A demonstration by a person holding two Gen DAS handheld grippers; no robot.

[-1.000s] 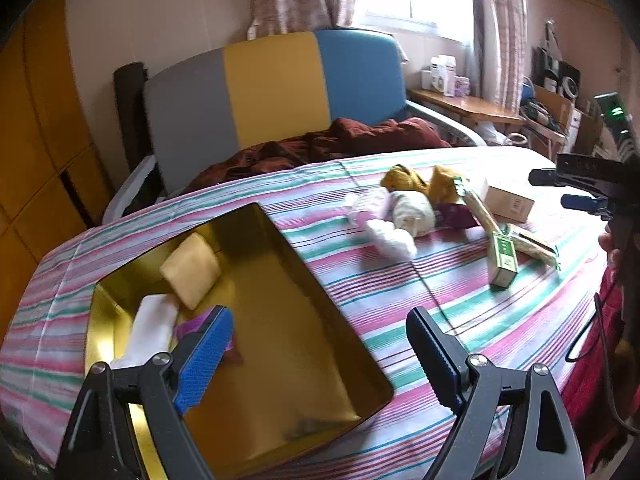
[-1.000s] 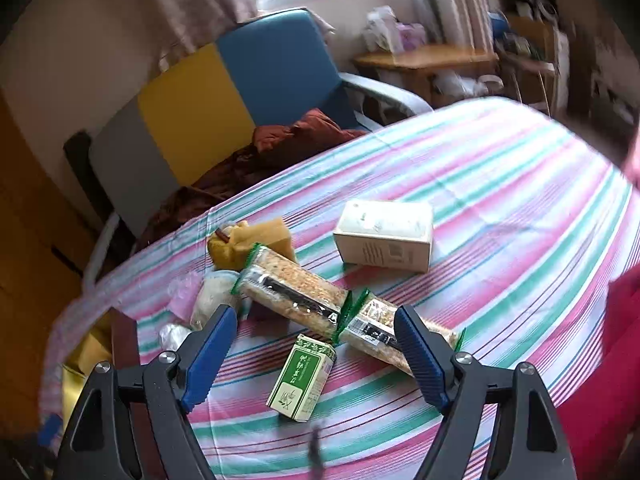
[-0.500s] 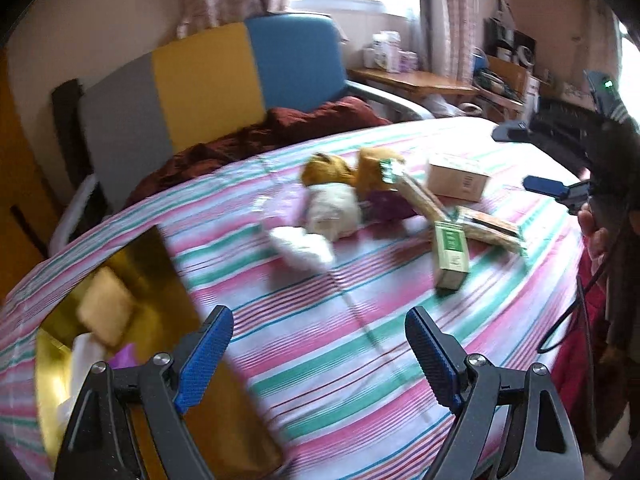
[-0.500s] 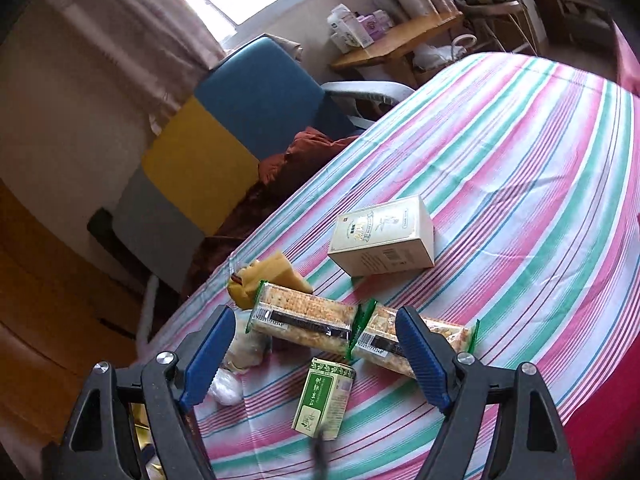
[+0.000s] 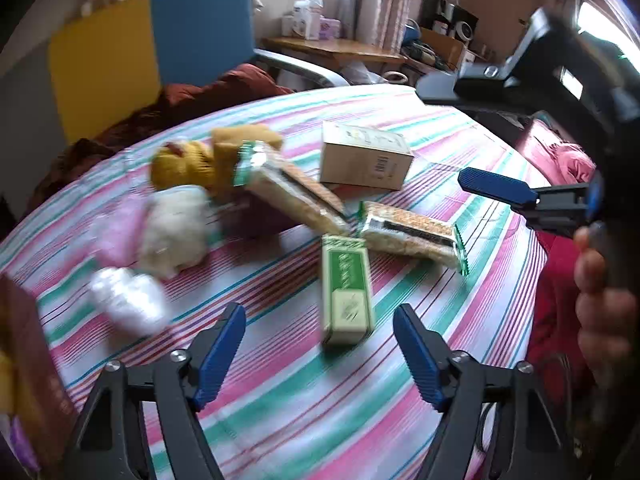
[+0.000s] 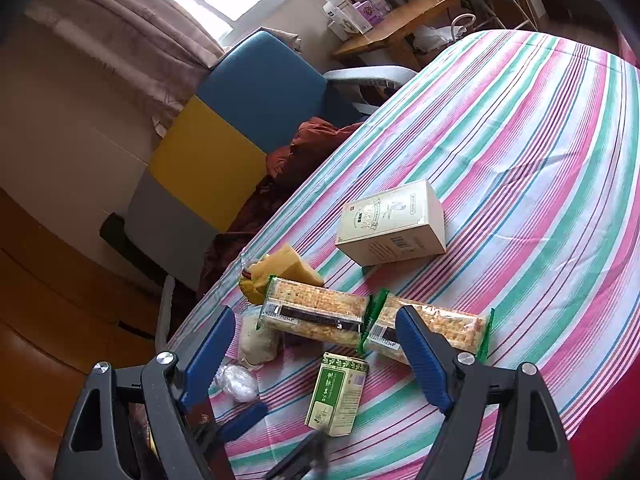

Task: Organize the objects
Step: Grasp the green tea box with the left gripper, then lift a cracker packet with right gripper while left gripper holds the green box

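Observation:
A small green box (image 5: 346, 288) (image 6: 337, 392) lies on the striped tablecloth (image 5: 280, 400). My left gripper (image 5: 320, 344) is open and empty, just short of the box. Behind the box lie two cracker packs (image 5: 294, 194) (image 5: 412, 234), a beige carton (image 5: 364, 156), yellow cloth (image 5: 216, 156), a white bundle (image 5: 176, 224) and a clear wrapped item (image 5: 128, 300). My right gripper (image 6: 316, 356) is open and empty above the packs (image 6: 316, 316) (image 6: 432, 328). It also shows in the left wrist view, with one blue finger (image 5: 496, 190) in sight.
The gold tin's edge (image 5: 24, 368) is at the far left. A grey, yellow and blue chair (image 6: 232, 140) with a dark red blanket (image 6: 296, 156) stands behind the table. The table's rounded edge (image 5: 536, 264) is at the right, by red cloth.
My left gripper has swung right, away from the gold tin and over to the green box. My right gripper has risen and tilted, staying open over the cracker packs.

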